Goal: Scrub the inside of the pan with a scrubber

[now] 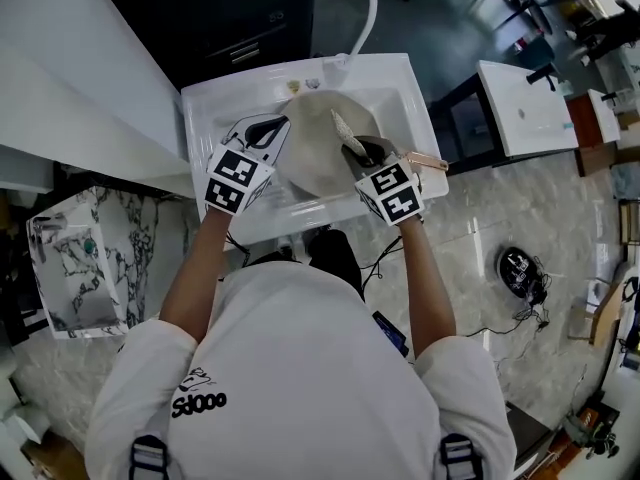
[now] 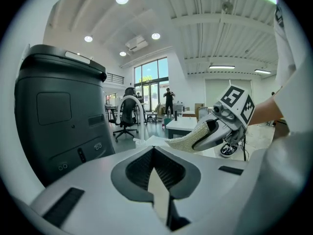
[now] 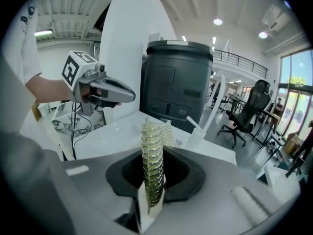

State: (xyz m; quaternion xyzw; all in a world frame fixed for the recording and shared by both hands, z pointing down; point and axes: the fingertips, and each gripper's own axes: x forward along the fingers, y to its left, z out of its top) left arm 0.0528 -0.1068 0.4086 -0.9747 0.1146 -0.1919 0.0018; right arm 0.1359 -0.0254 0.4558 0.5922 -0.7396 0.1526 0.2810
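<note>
The pan is round, wide and pale grey-beige. It is held tilted over the white sink, with its inside facing up toward the head view. Its left rim shows as a thin pale edge clamped between the jaws of the left gripper. The scrubber is a pale yellowish knitted mesh cloth, folded into a narrow strip and pinched upright in the right gripper. Its free end lies over the right part of the pan's inside.
</note>
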